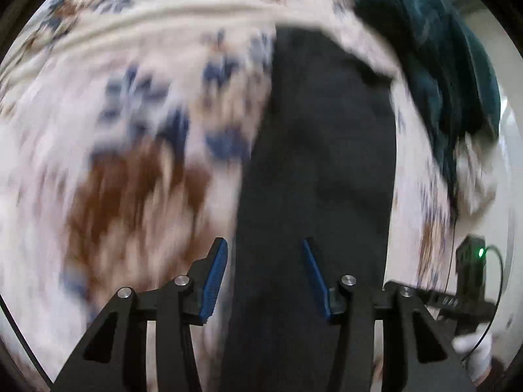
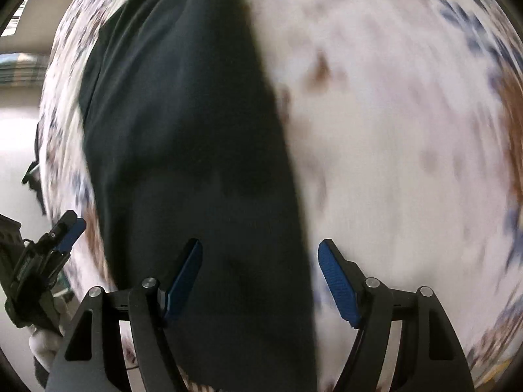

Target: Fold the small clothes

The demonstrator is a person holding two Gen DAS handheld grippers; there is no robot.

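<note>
A long dark garment [image 1: 320, 170] is lying flat and smooth on a flower-patterned bedspread [image 1: 137, 150]. The left gripper [image 1: 264, 248] and right gripper [image 2: 260, 248] are hovering above it, fingers apart, holding nothing.

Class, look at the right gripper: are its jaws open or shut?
Open. The right gripper has its blue pads wide apart above the dark garment, gripping nothing.

A long dark cloth [image 1: 320, 150] lies flat on a flowery sheet [image 1: 137, 137]. It looks black, with a bluish tint in the right view. It runs away from the fingers [image 1: 214, 281] as a strip. Its near end lies under the gap between them. The picture is blurry.
</note>
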